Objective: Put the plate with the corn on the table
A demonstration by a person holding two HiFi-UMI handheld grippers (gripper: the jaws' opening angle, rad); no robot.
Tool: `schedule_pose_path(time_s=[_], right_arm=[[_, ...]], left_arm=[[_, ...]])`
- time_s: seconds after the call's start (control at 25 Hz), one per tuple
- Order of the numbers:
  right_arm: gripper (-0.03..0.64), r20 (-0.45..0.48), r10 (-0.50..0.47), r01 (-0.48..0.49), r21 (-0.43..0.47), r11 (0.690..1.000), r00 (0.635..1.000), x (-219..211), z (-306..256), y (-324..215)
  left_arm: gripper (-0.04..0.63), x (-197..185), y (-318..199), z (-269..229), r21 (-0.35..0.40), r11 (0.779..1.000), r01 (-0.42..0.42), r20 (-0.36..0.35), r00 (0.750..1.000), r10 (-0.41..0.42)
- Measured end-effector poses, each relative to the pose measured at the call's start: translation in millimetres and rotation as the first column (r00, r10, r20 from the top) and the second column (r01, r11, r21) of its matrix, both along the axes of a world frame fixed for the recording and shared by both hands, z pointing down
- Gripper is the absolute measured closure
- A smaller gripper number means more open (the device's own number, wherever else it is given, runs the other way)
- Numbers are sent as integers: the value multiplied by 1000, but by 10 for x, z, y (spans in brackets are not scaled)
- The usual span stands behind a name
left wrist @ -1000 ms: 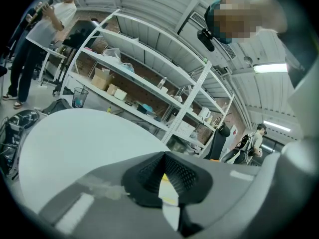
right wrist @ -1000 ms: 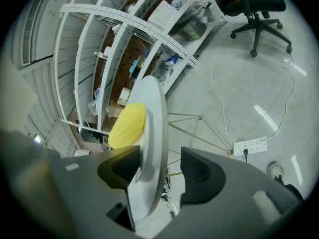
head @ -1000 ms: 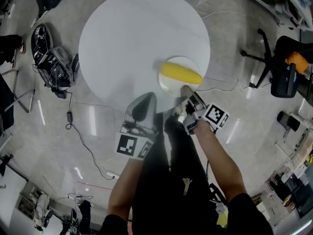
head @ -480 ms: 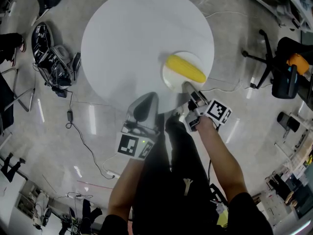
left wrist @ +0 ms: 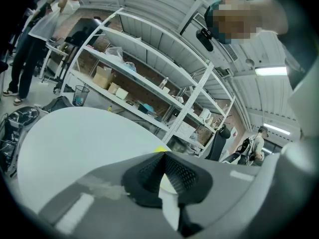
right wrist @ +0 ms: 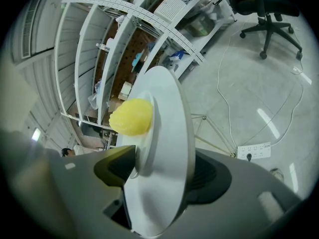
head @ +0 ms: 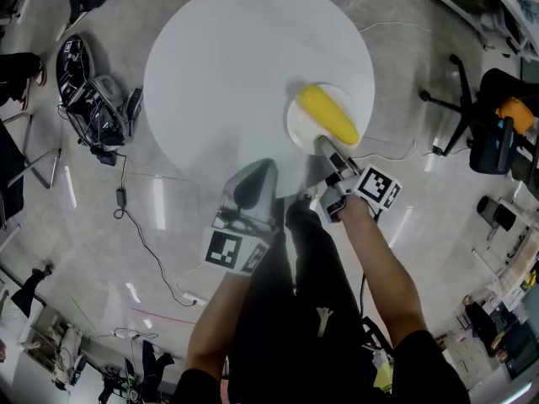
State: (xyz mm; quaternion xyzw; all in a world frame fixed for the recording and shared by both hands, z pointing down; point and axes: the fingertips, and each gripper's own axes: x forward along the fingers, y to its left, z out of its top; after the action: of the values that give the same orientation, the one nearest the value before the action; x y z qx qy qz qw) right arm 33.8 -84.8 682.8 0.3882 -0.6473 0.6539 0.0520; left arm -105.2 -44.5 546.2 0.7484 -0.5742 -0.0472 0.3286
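The right gripper (head: 326,150) has just been opening its jaws; they now stand wide, loosely straddling the table (head: 227,66) edge and the rim of the plate (head: 296,131). The plate lies flat on the table near that edge and carries the corn (head: 328,114). The left gripper (head: 257,175), jaws together and empty, hovers just beside it. Nothing blocks the plate. An office chair (head: 459,116), a floor cable (head: 139,234) and a power strip (right wrist: 254,151) surround the table.
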Motion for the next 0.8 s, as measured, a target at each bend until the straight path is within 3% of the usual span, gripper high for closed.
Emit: schedule_pose_path(time_s=[0.2,0.32,0.8], right_arm=[[282,-54,32,-36,-73,997,998,54,70,39],[279,-18,2,-2,-31,1000,1000,-32,33,-45],[279,-18,-15,14,-29,999,1000,-39,-11,-67]], left_arm=[[589,-1,-19,3,3,1000,4,-1,1000,-3],[589,-4,-47,1,0,1000,8,-3,1000,-8],[589,-22,-113,-11,-2,1000,21,-1,1000,-21]])
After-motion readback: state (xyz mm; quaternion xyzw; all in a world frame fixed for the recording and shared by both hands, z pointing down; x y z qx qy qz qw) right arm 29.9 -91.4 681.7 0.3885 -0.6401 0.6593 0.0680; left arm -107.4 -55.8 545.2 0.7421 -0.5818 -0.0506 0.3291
